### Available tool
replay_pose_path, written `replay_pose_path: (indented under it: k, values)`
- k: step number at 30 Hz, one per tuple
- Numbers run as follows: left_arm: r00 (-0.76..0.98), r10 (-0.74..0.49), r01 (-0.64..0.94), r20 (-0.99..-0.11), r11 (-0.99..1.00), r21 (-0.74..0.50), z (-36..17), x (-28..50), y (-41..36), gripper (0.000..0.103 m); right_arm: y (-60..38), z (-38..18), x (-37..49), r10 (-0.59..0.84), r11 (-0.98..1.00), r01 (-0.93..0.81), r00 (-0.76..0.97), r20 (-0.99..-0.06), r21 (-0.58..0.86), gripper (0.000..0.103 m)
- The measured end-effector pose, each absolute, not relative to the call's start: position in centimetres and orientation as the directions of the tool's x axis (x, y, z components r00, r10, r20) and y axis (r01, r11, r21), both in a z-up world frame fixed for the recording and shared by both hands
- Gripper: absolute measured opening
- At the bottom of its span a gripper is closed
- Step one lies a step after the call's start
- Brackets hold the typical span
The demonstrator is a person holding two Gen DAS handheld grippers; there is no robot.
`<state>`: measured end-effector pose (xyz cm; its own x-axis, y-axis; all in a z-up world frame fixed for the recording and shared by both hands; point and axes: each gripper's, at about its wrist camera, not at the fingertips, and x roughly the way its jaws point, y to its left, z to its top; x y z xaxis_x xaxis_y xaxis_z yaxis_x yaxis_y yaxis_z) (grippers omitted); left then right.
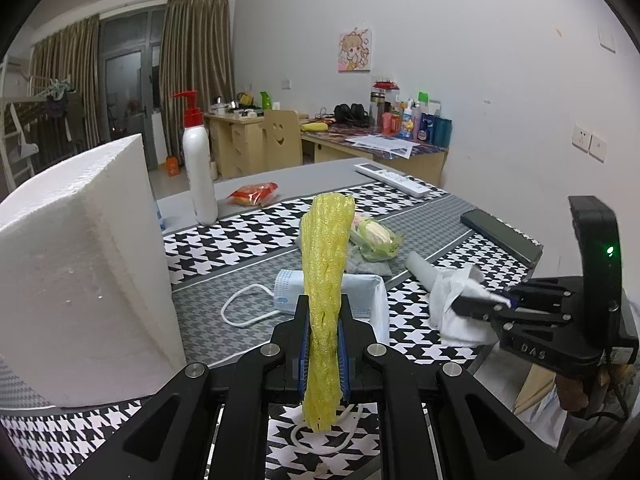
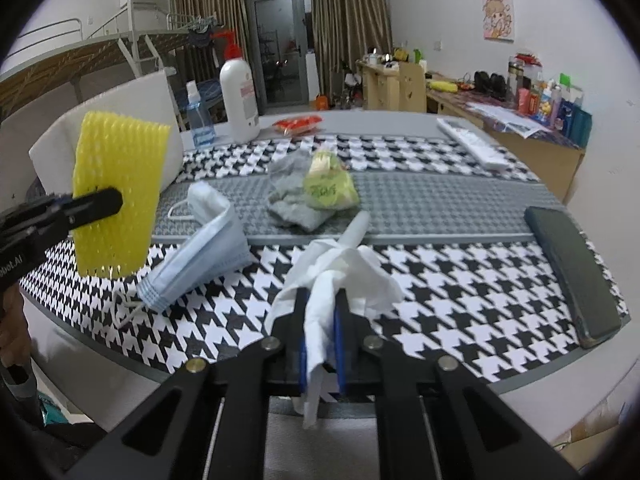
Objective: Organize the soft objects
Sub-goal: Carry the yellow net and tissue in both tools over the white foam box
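Note:
My left gripper [image 1: 324,320] is shut on a yellow foam net sleeve [image 1: 326,264] and holds it above the table; the sleeve also shows in the right wrist view [image 2: 118,196]. My right gripper [image 2: 322,300] is shut on a white tissue [image 2: 340,276], which also shows in the left wrist view [image 1: 456,300]. A blue face mask [image 2: 200,248] lies on the houndstooth cloth between them. A grey cloth [image 2: 294,200] and a green foam-wrapped item [image 2: 330,188] lie further back.
A white foam box [image 1: 80,272] stands at the left. A white pump bottle [image 2: 239,92], a small spray bottle [image 2: 200,114], a red snack packet [image 2: 298,124], a remote [image 2: 472,142] and a dark phone [image 2: 572,272] sit on the table. A white tube [image 2: 356,230] lies by the tissue.

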<state>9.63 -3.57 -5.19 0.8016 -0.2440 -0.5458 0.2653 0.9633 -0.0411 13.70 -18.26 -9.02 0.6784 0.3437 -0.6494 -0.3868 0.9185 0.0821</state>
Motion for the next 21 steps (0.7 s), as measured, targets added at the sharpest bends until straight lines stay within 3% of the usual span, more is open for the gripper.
replay_pose_path:
  k: [10, 21]
  values:
    - [0.814, -0.246, 0.264, -0.527, 0.964, -0.042, -4.8, 8.7, -3.1, 0.012, -18.8, -6.6, 12.8, 0.361, 0.918, -0.386, 0.723, -0.589, 0.089, 0.014]
    - [0.821, -0.238, 0.258, -0.519, 0.965, -0.035, -4.7, 7.7, -2.7, 0.012, -17.4, -7.6, 12.9, 0.347, 0.916, -0.395, 0.7, -0.624, 0.066, 0.016]
